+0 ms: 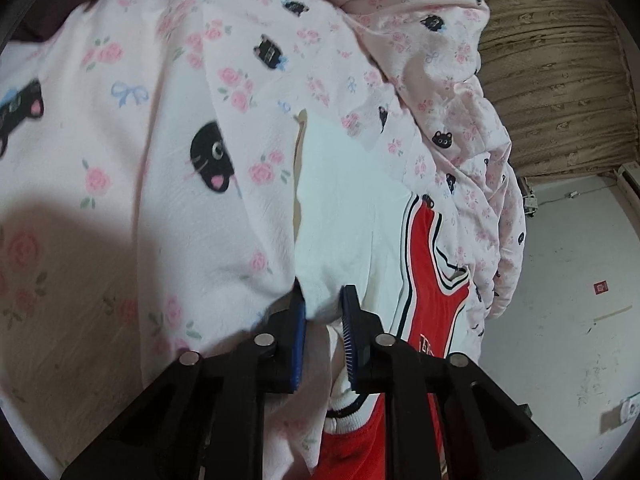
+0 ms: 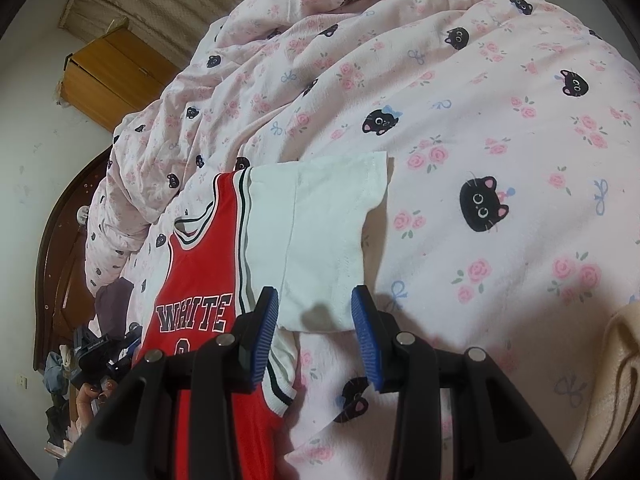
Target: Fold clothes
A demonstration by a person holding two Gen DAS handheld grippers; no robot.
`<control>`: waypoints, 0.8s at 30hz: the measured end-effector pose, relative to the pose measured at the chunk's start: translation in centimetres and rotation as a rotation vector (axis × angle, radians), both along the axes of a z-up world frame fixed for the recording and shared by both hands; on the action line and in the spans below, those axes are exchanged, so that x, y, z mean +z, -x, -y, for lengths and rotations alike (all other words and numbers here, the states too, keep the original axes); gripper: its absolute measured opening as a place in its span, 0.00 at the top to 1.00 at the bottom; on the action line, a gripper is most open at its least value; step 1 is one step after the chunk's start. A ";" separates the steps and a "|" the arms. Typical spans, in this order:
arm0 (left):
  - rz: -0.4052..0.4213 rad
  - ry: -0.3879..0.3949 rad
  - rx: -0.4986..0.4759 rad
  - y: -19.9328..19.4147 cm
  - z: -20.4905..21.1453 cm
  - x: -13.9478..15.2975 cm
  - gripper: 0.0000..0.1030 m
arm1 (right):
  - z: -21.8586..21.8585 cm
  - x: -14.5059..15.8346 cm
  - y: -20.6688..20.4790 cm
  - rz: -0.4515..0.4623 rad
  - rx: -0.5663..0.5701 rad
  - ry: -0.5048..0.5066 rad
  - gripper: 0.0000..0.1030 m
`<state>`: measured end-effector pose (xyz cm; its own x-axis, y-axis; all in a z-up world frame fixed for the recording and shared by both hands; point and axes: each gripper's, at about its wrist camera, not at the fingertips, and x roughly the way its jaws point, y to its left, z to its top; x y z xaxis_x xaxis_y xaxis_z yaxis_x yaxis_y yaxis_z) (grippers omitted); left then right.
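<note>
Left gripper (image 1: 324, 312) clamped on white sleeve (image 1: 344, 216); right gripper (image 2: 314, 312) parted above jersey (image 2: 200, 280).

Flat quilt (image 2: 500, 248) right of the jersey's white sleeve (image 2: 320, 232) gives me open room; the bunched duvet ridge (image 2: 168, 148) crowds the far-left side.

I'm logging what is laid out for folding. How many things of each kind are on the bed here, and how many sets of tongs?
Red and white jersey tee: 1
Pink cat-print quilt: 1
Tongs: 2, the left tongs pinching the tee's white cloth, the right tongs open over its white sleeve
Total: 4
</note>
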<state>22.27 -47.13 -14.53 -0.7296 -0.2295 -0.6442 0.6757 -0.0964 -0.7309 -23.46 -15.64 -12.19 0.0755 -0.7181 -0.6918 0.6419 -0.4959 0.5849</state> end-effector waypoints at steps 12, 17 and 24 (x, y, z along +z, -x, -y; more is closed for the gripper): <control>0.305 0.463 -0.106 4.7 -2.3 6.3 0.91 | 0.3 0.0 0.0 0.002 0.007 -0.002 0.61; 0.413 0.620 -0.188 7.4 -4.4 7.5 0.91 | 0.0 -0.2 0.5 0.014 -0.008 -0.007 0.61; 0.645 0.920 -0.509 13.1 -10.5 6.4 0.91 | -0.2 -0.4 0.8 0.025 -0.013 -0.006 0.61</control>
